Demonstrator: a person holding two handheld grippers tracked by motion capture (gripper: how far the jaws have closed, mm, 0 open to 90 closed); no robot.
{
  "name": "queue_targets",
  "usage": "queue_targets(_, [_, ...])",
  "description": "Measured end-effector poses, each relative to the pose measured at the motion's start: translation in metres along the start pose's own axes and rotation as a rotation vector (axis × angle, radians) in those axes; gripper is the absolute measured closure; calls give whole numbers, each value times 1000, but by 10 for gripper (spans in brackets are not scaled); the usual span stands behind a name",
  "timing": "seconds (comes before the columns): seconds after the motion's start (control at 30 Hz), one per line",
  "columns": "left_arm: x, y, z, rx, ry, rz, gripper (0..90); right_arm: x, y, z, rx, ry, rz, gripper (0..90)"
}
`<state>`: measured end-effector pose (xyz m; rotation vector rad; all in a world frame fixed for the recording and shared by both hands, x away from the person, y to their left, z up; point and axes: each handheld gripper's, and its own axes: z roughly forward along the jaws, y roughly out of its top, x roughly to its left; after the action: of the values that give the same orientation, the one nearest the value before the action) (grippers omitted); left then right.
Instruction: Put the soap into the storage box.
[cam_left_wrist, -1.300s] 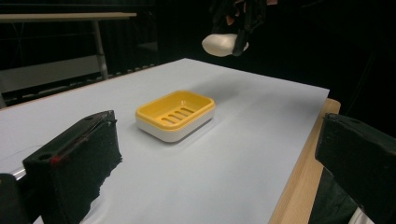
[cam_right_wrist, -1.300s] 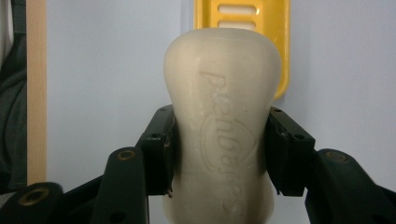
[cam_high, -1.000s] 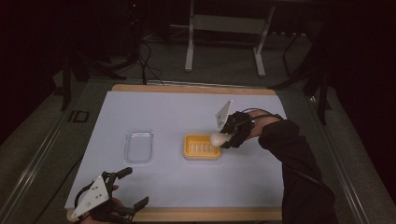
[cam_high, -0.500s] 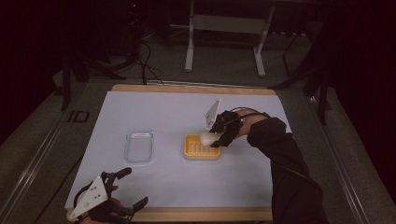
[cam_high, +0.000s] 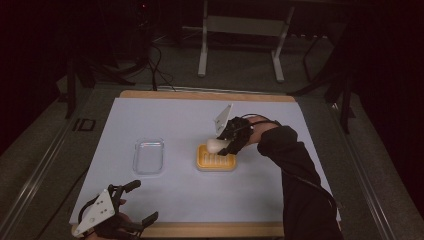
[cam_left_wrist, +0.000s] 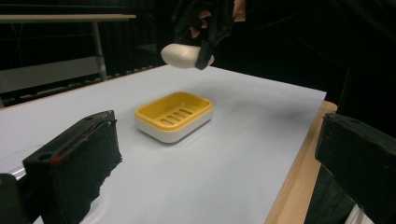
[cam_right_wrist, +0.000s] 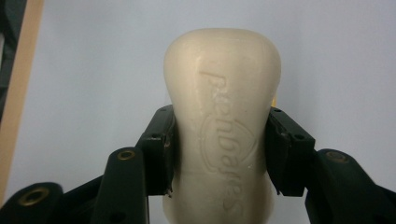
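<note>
Soap bar (cam_right_wrist: 222, 135) pinched between jaws of my right gripper (cam_high: 231, 141), held in air just above yellow dish (cam_high: 216, 159). Judging: soap is lifted out, still to set down somewhere, perhaps clear lid (cam_high: 148, 156). Left gripper (cam_high: 131, 204) spread wide, empty, near table edge (cam_high: 210, 229).

- The room is dark; light falls from above on the pale table (cam_high: 165, 120), which stands out brightly.
- The floor at twelve o'clock is dim and grainy.
- The soap (cam_right_wrist: 223, 126) is sharp up close, its embossed letters shaded.
- The near jaws are blurred and black.
</note>
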<state>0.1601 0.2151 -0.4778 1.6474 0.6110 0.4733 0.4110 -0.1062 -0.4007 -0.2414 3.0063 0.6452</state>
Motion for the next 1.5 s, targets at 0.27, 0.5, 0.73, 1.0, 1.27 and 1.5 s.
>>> queue_targets(0.27, [0, 0, -1, 1, -3, -5, 1, -6, -6, 12, -47, -15, 12, 495])
queue_targets(0.5, [1, 0, -1, 1, -4, -12, 1, -11, -15, 27, -63, 2, 28, 495])
queue_targets(0.73, [0, -1, -2, 2, -2, -9, 1, -14, -23, 42, -66, 14, 47, 495])
queue_targets(1.0, [0, -1, -3, 3, -1, -13, 1, -15, -33, 62, -55, 5, 67, 495])
queue_targets(1.27, [0, -1, -3, 8, -2, -11, 1, -16, -41, 81, -5, 35, 101, 494])
queue_targets(1.5, [0, -2, -2, 13, 0, -9, 1, -16, -38, 87, 6, 42, 115, 486])
